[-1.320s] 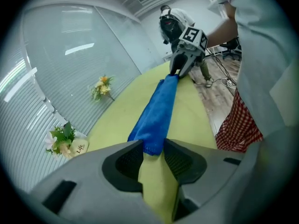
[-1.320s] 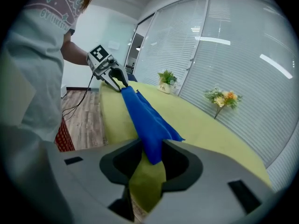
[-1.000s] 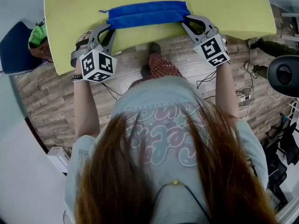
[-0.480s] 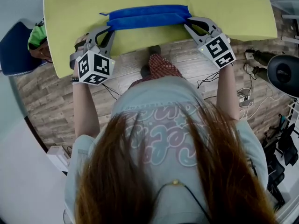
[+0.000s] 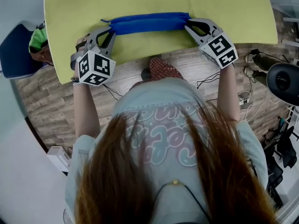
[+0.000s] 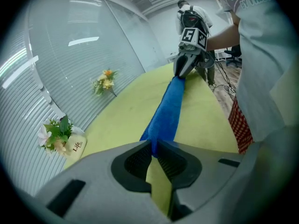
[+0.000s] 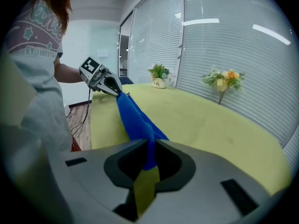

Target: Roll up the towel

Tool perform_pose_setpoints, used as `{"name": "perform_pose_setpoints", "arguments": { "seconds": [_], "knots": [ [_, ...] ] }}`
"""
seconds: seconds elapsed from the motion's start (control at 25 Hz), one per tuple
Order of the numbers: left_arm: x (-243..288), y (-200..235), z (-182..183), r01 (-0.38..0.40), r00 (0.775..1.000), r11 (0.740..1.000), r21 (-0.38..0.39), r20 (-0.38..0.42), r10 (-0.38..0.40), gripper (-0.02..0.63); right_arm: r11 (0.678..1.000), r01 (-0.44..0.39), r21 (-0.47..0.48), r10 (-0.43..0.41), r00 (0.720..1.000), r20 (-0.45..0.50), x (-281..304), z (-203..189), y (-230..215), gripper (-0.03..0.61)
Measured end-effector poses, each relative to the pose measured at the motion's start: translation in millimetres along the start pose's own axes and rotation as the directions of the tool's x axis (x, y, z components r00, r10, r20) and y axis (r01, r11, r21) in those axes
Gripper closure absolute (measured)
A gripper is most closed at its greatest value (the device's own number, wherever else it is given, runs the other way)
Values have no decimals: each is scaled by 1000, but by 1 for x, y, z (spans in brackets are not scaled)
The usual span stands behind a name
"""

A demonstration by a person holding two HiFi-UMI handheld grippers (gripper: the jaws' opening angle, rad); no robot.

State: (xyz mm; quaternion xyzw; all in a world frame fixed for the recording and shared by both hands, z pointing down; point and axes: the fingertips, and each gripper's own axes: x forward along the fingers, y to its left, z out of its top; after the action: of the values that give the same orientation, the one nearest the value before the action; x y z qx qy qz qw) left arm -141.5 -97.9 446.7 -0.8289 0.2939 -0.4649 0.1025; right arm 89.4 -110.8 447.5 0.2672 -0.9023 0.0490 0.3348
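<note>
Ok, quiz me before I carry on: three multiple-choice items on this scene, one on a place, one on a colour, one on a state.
1. Where does the towel stretch?
A. over the yellow table
B. inside a basket
C. along a shelf

2. What colour is the towel?
A. red
B. white
C. blue

3. How is the right hand-held gripper?
A. open and empty
B. shut on the towel's end
C. shut on nothing

Answers:
1 A: the head view shows it lying across the tabletop.
2 C: it is blue in every view.
3 B: the right gripper view shows its jaws pinching the blue cloth.
</note>
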Motion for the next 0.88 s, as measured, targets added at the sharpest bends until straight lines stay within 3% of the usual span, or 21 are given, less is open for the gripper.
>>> {"name": "perform_pose_setpoints", "arguments": {
  "seconds": [0.88],
  "knots": [
    [24, 34, -3, 34, 998, 995, -94, -56, -40, 574, 991, -110, 75, 110, 994, 6, 28, 15, -37, 502]
  ]
}}
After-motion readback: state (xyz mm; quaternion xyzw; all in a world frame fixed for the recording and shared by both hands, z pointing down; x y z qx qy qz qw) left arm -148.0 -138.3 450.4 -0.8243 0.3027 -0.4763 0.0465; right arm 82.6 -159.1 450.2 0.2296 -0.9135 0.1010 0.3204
